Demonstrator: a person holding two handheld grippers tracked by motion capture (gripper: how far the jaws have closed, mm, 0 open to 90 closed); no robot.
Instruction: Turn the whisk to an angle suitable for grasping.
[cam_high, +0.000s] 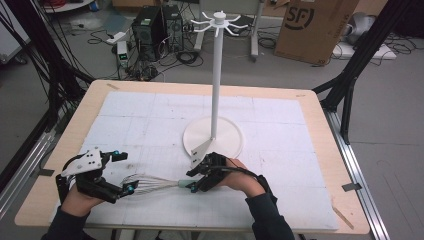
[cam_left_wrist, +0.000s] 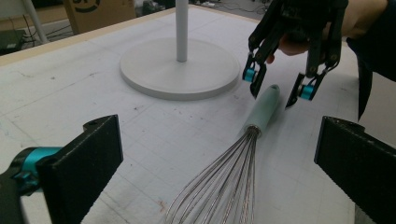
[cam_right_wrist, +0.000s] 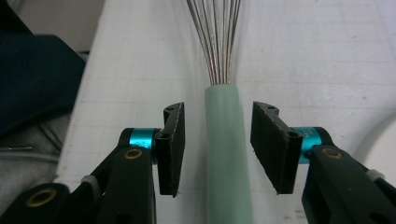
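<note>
The left gripper (cam_high: 121, 172) has its jaws wide open around the wire end of the whisk (cam_high: 155, 185), which lies flat on the table (cam_high: 320, 150). The right gripper (cam_right_wrist: 217, 144) has its jaws open a little, one on each side of the green handle, not touching.

Robotics lab, by the look of it.
Behind the surface (cam_high: 320, 150): computer towers (cam_high: 156, 25), tangled floor cables (cam_high: 100, 37), a cardboard box (cam_high: 312, 27).

Whisk (cam_high: 155, 185) lies on table (cam_high: 320, 150), before stand (cam_high: 214, 137), seemingly between claws.
</note>
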